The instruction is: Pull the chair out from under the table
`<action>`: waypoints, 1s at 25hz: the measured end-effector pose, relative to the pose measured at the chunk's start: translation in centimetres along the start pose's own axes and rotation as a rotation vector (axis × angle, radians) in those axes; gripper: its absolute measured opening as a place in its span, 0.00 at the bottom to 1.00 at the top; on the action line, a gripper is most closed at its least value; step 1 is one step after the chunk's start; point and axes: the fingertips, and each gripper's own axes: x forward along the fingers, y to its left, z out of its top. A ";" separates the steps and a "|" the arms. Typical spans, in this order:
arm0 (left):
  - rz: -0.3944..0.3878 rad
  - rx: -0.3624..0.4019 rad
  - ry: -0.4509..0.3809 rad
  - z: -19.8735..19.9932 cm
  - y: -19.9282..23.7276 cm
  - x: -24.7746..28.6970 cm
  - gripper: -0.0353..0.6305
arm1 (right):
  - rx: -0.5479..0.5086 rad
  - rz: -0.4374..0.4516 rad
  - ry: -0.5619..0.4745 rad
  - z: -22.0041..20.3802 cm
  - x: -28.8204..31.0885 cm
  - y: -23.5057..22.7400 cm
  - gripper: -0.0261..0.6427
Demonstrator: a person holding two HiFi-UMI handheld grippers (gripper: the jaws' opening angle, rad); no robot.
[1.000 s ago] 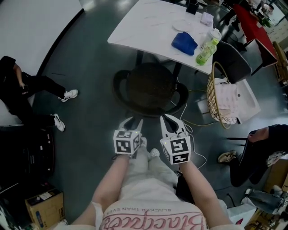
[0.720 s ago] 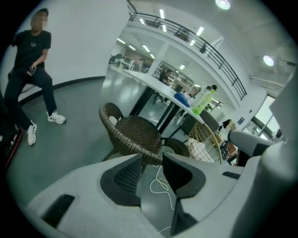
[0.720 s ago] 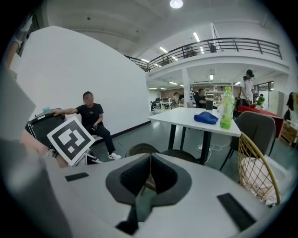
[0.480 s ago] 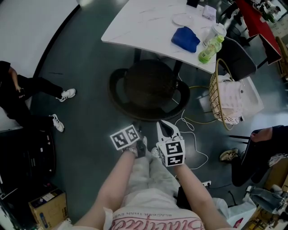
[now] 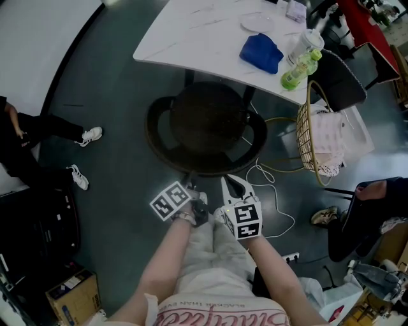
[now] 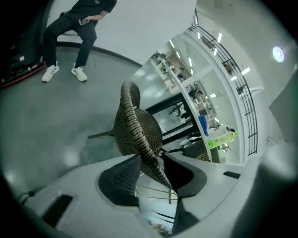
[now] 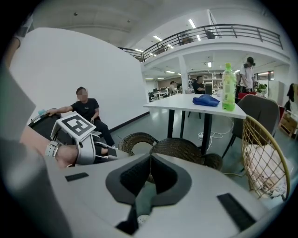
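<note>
Take the wicker chair, far edge tucked under the white table, by its stiff woven back rim, straddled but not yet pinched by the open-jawed left gripper, with the right gripper closed empty beside; likely light, rigid, rough enough not to slip

The white table carries a blue cloth, a green bottle standing upright near its edge, a white plate and a small box. On the grey floor stand the dark wicker chair, just at the table's edge, and a gold wire basket beside it. A white cable lies in loops near the chair, and a cardboard box stands well apart.
</note>
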 end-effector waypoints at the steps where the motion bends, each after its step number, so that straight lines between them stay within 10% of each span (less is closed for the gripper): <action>1: -0.006 -0.024 0.001 0.1 -0.1 0.2 0.27 | 0.000 0.000 0.003 0.1 0.2 -0.1 0.05; 25: 0.222 -0.232 0.070 -0.4 3.6 4.8 0.22 | 0.014 -0.013 0.049 -2.0 1.2 0.8 0.05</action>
